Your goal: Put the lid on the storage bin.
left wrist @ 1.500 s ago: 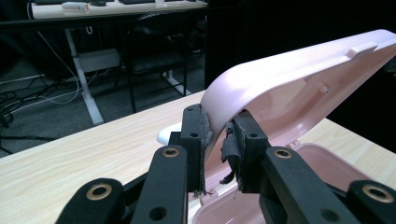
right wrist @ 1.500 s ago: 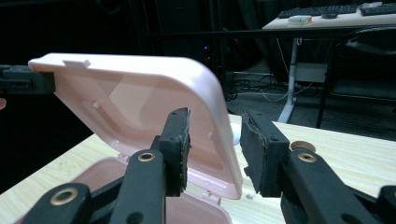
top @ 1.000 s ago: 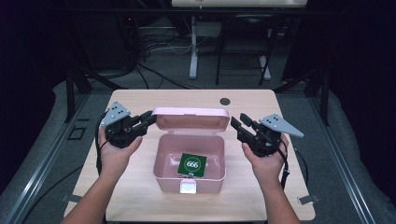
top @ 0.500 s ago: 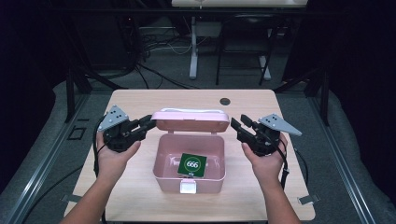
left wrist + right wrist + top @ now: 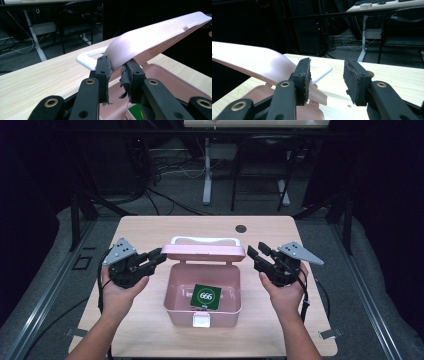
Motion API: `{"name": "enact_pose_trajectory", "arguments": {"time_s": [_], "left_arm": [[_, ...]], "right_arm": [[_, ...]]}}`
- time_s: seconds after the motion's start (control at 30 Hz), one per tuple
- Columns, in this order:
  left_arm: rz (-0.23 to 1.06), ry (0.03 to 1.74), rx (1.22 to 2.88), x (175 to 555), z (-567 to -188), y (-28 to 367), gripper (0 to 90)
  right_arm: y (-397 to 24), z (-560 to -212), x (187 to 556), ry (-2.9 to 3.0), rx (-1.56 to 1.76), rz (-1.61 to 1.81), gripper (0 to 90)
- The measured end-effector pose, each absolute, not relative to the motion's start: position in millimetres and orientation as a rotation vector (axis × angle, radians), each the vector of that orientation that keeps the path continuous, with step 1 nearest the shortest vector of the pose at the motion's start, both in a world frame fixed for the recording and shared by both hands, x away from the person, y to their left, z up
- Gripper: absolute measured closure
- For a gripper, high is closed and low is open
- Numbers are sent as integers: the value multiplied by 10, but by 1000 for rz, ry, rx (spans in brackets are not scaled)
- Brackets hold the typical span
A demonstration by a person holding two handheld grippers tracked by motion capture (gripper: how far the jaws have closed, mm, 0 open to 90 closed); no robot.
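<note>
A: Status. Pink box (image 5: pixel 202 292) sits mid-table (image 5: pixel 150 227), lid (image 5: pixel 207 253) raised and leaning forward over the tub, white handle (image 5: pixel 204 240) along its far edge. Green card (image 5: pixel 205 295) marked 666 lies flat on the box floor.

B: Left gripper (image 5: pixel 156 257)?

A: Jaws are pinching the left end of the lid; in the left gripper view the lid (image 5: pixel 152 35) edge runs between the two pads (image 5: pixel 108 72) with no gap on either side.

B: Right gripper (image 5: pixel 254 254)?

A: Jaws spread. In its own view the right gripper (image 5: pixel 325 80) has the lid corner (image 5: pixel 262 63) alongside the near pad, while the far pad stands well clear of it. So it isn't gripping, and whether the near pad actually touches I can't tell.

B: Judgement on the step?

A: Looks like swinging the lid on its hinge. To do it well: keep the left pinch firm, follow the hinge arc, don't pull straight, or the light box may slide or tip.

B: Role for the right?

A: Either close on the right end so both ends move evenly and the lid doesn't twist, or steady the box wall. Keep clear of the card and watch the front latch (image 5: pixel 202 320).
</note>
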State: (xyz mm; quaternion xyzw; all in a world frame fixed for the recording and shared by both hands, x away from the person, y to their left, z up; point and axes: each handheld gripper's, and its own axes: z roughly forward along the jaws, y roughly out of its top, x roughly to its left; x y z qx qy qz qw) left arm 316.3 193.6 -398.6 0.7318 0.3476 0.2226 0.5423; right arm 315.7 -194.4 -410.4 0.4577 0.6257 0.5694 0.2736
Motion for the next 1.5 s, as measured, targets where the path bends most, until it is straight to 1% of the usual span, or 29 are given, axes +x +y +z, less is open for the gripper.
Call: {"name": "enact_pose_trajectory", "arguments": {"time_s": [0.5,0.8,1.5], "left_arm": [[512,807,1759,3024,-4078,1968,743],[501,792,1782,2920,-4153,1990,722],[471,768,1828,2614,-4501,2063,720]], "right_arm": [[-1931,-4113,3169,1684,1234,1532,564],[-1944,-4104,3153,1679,1234,1539,561],[-1963,-4130,3174,1679,1250,1532,561]]}}
